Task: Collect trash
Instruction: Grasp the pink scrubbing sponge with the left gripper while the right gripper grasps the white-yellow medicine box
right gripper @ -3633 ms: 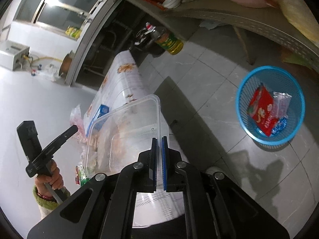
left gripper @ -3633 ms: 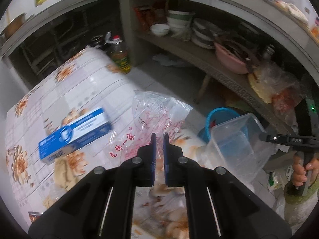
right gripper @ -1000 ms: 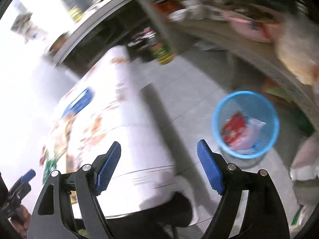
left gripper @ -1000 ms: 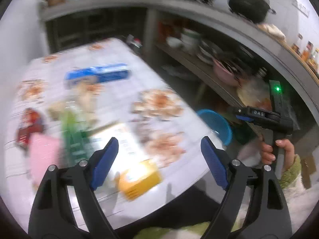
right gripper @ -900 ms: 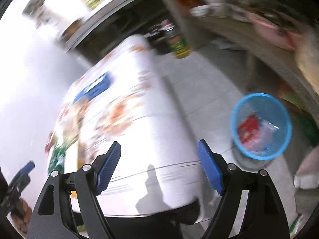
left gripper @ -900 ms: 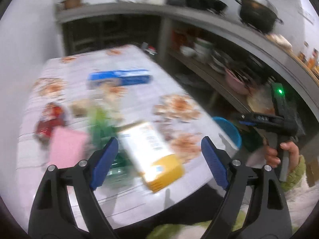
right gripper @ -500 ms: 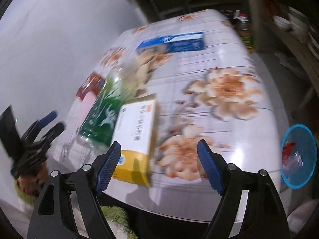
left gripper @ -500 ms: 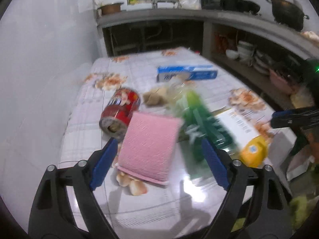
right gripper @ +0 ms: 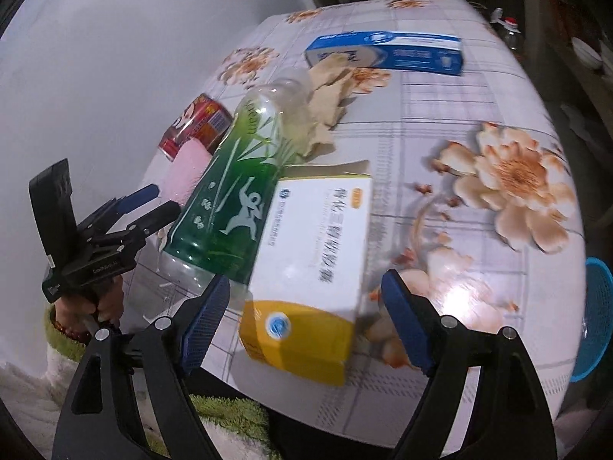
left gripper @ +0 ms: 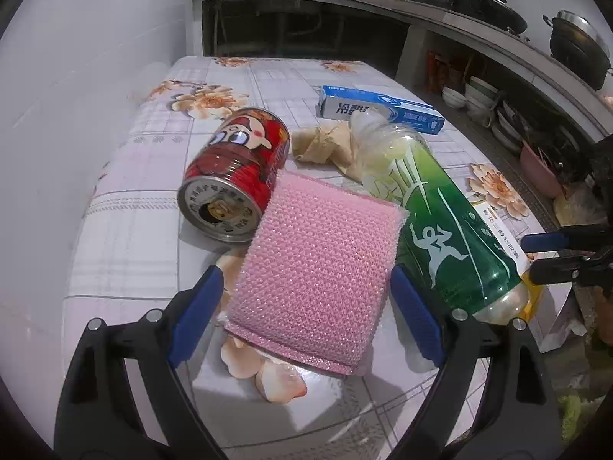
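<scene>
both jaws spread wide: left gripper [left gripper: 306,306] straddles the flat pink mesh sponge [left gripper: 318,264], right gripper [right gripper: 304,318] the white-and-yellow cardboard box [right gripper: 310,268]; close squarely across each.

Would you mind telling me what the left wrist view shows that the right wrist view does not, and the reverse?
Only the left wrist view shows the red can's end face and the shelf of bowls. Only the right wrist view shows the blue basket and the whole white-and-yellow box. Both show the green bottle, pink sponge and blue box.
</scene>
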Tool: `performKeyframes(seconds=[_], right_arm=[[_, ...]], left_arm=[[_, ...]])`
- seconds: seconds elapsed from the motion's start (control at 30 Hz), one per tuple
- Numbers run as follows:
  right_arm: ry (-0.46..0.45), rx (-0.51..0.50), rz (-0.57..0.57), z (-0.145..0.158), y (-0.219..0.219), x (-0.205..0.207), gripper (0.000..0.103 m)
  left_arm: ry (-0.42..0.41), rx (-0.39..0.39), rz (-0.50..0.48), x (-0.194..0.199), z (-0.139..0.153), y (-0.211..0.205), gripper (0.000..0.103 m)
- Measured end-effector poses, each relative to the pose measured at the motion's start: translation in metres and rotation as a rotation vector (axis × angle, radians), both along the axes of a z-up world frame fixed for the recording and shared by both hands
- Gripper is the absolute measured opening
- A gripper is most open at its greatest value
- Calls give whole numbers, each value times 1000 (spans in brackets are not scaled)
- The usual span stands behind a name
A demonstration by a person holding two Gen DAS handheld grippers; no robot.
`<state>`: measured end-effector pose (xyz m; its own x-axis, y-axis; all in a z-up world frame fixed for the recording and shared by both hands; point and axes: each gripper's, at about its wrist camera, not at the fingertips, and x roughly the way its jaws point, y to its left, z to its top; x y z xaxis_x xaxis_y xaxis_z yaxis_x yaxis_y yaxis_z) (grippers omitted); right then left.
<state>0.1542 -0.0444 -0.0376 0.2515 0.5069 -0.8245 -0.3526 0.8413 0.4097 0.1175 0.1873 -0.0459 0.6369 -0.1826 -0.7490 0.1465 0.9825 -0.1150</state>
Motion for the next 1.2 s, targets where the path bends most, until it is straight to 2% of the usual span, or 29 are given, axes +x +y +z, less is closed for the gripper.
performKeyframes(seconds=[0.2, 0.33, 0.43, 0.57, 0.7, 0.77, 0.9, 1.03, 1.2], right_arm=[[9, -27, 8, -9, 11, 6, 79], [41, -41, -3, -20, 9, 9, 79], [46, -22, 3, -20, 8, 7, 73], [48, -21, -8, -20, 5, 7, 72], [53, -26, -33, -20, -4, 9, 72], [55, -28, -49, -20, -12, 8, 72], [56, -36, -69, -19, -24, 5, 71], [52, -57, -85, -17, -37, -3, 71], [39, -91, -101, -14, -51, -13, 71]], left_arm=[[-8, 42, -39, 4, -7, -10, 85], [-14, 30, -39, 6, -8, -9, 84], [-20, 21, -42, 4, -8, -9, 82], [-17, 21, -38, 4, -9, -9, 81], [-4, 58, -34, 1, -9, -12, 80], [21, 74, -16, -2, -9, -14, 80], [72, 57, 23, -13, -6, -13, 79], [118, 164, 64, -31, -6, -16, 80], [157, 102, 80, -55, 0, -11, 83]])
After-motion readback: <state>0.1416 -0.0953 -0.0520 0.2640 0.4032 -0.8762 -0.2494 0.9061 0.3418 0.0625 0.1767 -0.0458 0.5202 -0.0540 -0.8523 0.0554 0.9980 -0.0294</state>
